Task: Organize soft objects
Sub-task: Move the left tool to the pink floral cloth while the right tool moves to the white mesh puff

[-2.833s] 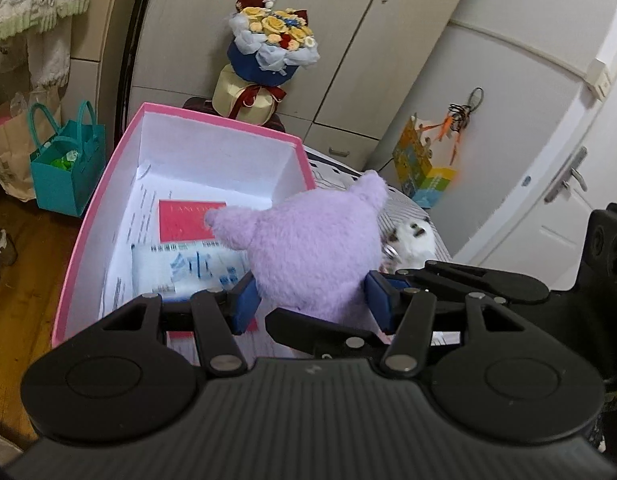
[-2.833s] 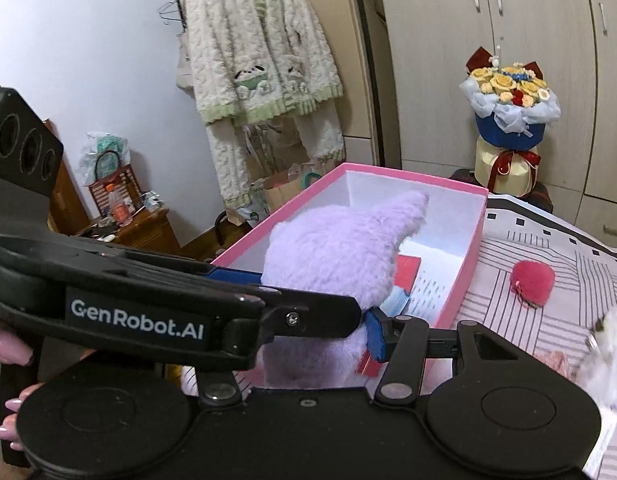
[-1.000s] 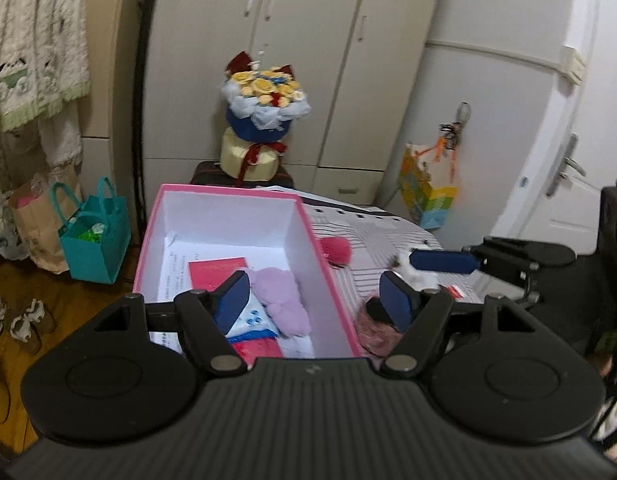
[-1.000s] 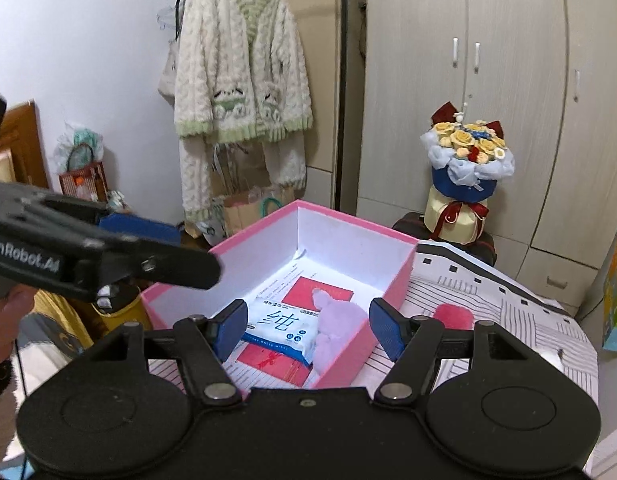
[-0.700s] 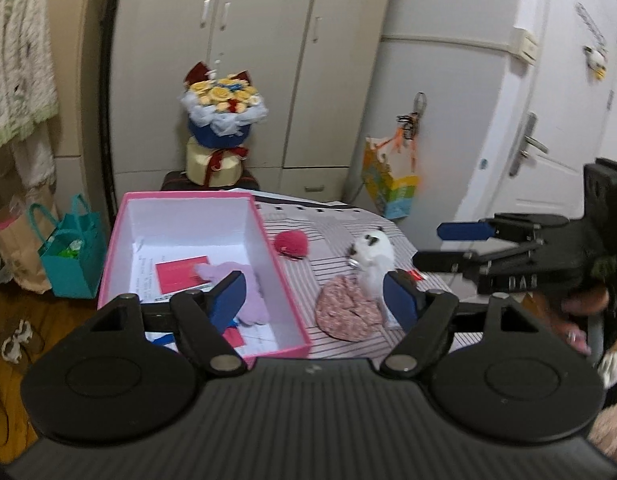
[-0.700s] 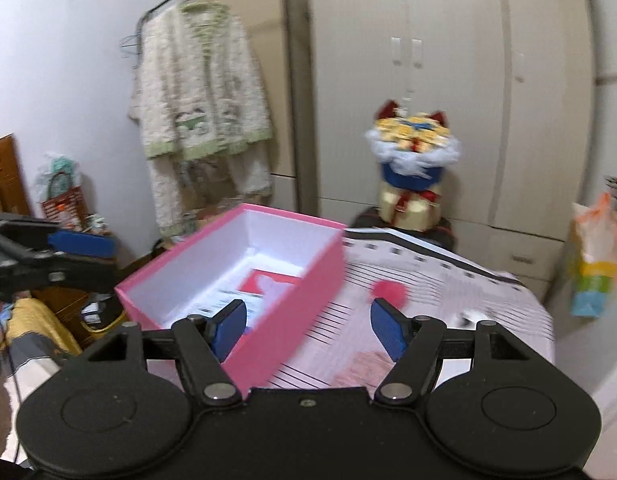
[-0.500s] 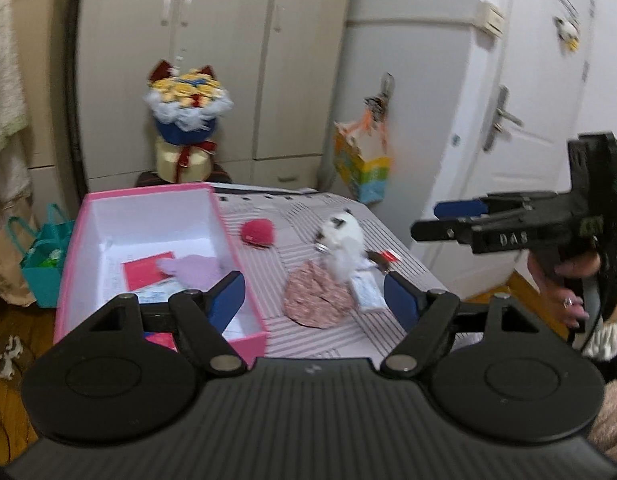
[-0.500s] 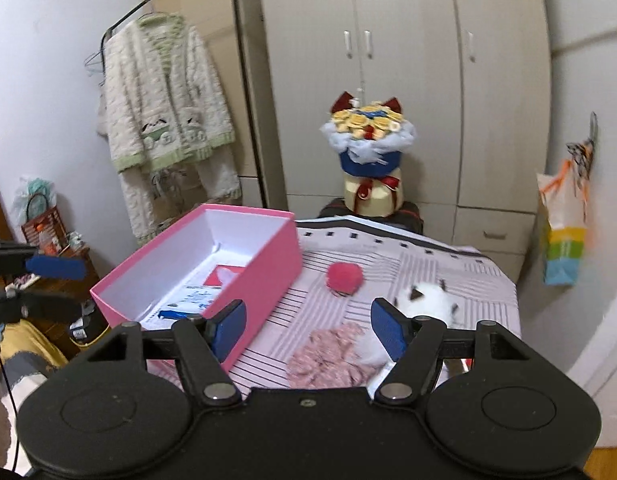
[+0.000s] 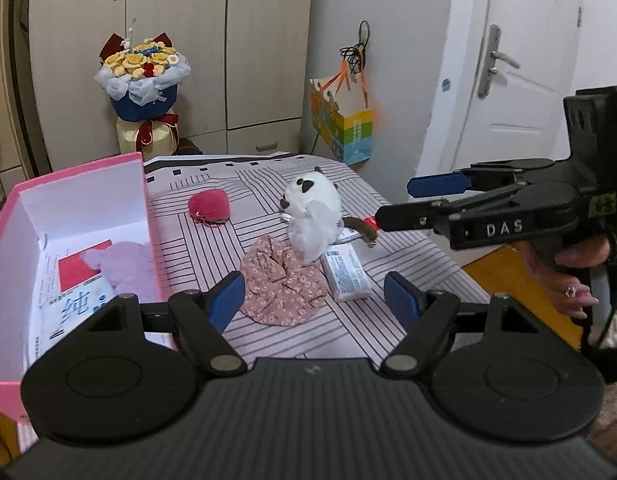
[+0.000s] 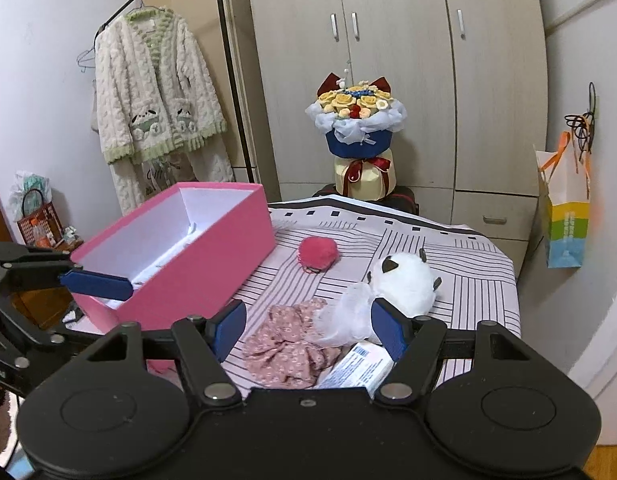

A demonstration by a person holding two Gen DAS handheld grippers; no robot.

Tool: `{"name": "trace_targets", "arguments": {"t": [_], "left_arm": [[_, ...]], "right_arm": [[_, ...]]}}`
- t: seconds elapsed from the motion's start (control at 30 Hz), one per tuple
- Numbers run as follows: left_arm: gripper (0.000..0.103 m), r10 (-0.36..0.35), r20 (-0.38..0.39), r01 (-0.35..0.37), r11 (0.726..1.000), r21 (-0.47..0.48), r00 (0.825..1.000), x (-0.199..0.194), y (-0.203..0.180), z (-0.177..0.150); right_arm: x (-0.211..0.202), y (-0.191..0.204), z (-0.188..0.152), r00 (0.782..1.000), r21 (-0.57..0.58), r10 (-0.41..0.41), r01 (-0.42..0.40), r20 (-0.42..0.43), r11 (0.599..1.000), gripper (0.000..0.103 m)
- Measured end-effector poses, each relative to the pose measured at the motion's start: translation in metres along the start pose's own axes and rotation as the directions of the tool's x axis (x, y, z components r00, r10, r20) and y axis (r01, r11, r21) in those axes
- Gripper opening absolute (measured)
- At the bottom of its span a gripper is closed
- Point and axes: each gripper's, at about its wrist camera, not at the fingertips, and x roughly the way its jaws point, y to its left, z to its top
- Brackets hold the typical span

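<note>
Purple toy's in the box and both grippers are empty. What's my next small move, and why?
Probably lower the open right gripper onto the white plush, which lies right ahead of it on the table. The plush, pink cloth and red pompom sit outside the pink box.

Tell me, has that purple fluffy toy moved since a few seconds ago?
Yes. Earlier both hand-held grippers held it above the pink box; now the purple plush lies inside, against the box's right wall beside the red card, with both grippers open and empty.
</note>
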Motion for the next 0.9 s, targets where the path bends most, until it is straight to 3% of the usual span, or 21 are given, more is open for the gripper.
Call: {"name": "trace_targets", "arguments": {"t": [0.13,0.2,0.27,0.43,0.63,0.8,0.9], "left_arm": [[0.077,0.047,0.02,-0.047,0.999,-0.018,0.999,0.034,-0.001,-0.005],[0.084,0.081,0.032,-0.081,0.997,0.012,0.996,0.052,-0.005,-0.01],[0.084,0.104,0.028,-0.105,0.994,0.035,0.994,0.071,-0.007,-0.013],[0.084,0.131,0.024,-0.131,0.991,-0.01,0.991,0.11,-0.002,-0.018],[0.086,0.221,0.072,-0.221,0.975,-0.008,0.973,0.146,0.002,-0.019],[0.091,0.2,0.036,-0.2,0.98,-0.006,0.979,0.161,0.004,-0.026],[0.091,0.2,-0.009,-0.2,0.979,-0.02,0.98,0.17,0.007,-0.031]], "right_arm": [[0.021,-0.012,-0.008,1.0,-0.008,-0.007,0.007,0.019,1.0,0.074],[0.031,-0.018,-0.01,0.998,0.019,-0.037,0.036,0.05,0.999,0.074],[0.042,-0.021,-0.01,0.997,0.006,-0.054,0.054,0.059,0.999,0.074],[0.073,-0.029,-0.009,1.0,-0.013,-0.012,0.013,0.028,1.0,0.074],[0.105,-0.033,-0.011,0.999,-0.053,-0.03,0.029,-0.016,0.998,0.073],[0.119,-0.042,-0.018,0.999,-0.032,-0.008,0.006,-0.054,0.999,0.071],[0.123,-0.047,-0.025,0.998,-0.01,0.018,-0.018,-0.067,1.0,0.063]]}}
